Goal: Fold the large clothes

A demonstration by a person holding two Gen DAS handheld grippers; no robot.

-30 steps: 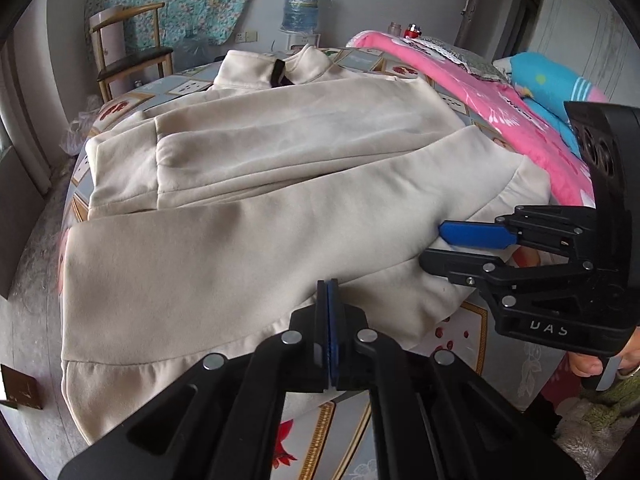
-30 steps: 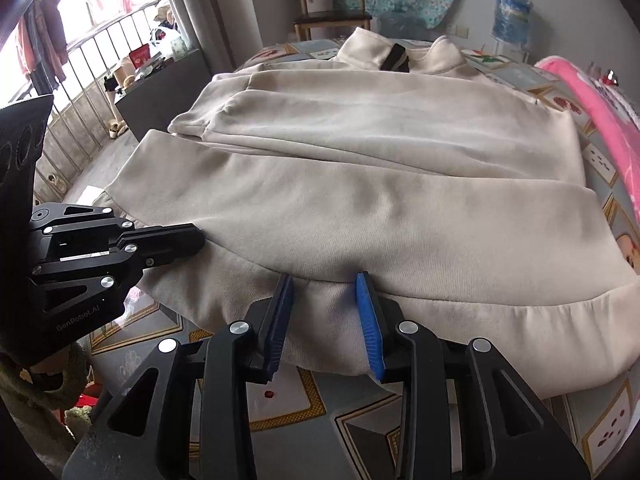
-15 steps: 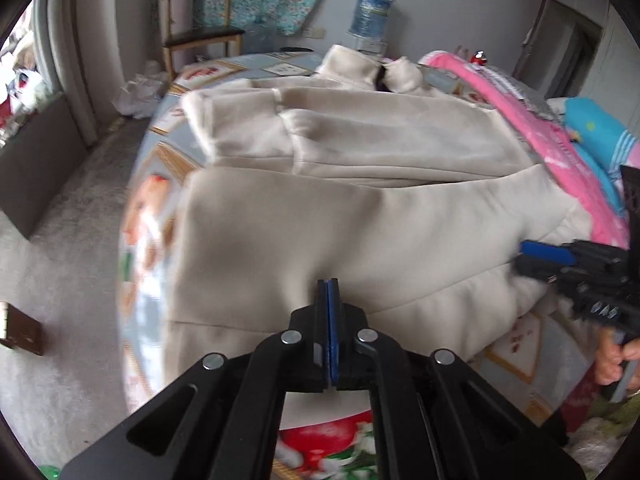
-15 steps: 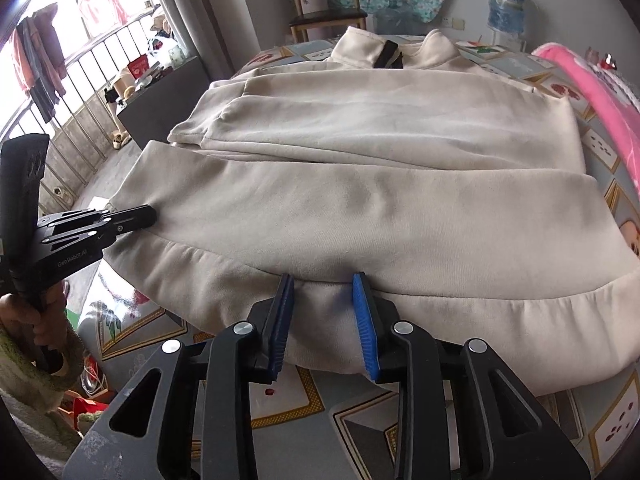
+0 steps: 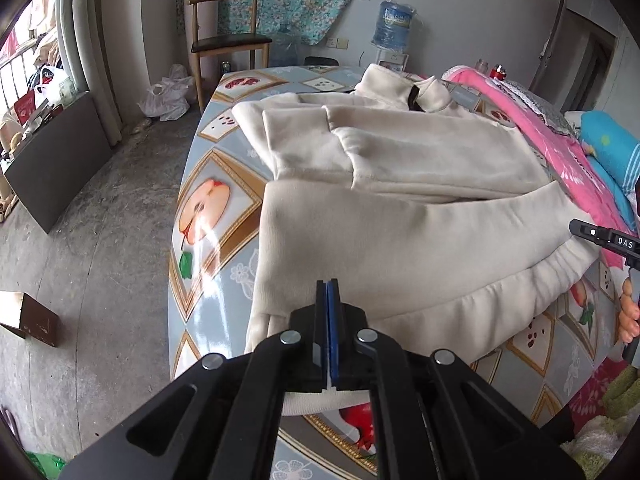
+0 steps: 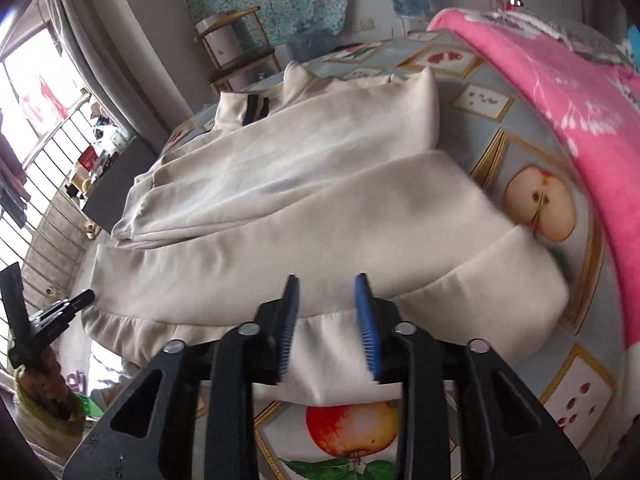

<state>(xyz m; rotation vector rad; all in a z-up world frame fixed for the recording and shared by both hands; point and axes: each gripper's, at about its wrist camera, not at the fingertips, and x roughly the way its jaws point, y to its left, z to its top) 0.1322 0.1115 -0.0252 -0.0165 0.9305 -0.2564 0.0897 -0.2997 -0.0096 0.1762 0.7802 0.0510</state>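
Note:
A cream sweatshirt lies flat on the table with its sleeves folded across the body and its collar at the far end. My left gripper is shut over the hem near the sweatshirt's left corner; no cloth shows between its pads. In the right wrist view the left gripper hangs just off that corner. My right gripper hovers over the ribbed hem of the sweatshirt near the right corner. Its jaws are opening, with the hem below them and not pinched. Only the right gripper's tip shows in the left wrist view.
The table wears a fruit-print oilcloth. A pink blanket runs along its right side. A wooden chair and a water bottle stand at the far wall. A person's hand holds the right gripper.
My left gripper slid left along the hem toward its left corner, staying shut. My right gripper slid right toward the other corner, rolled, and its jaws spread wider.

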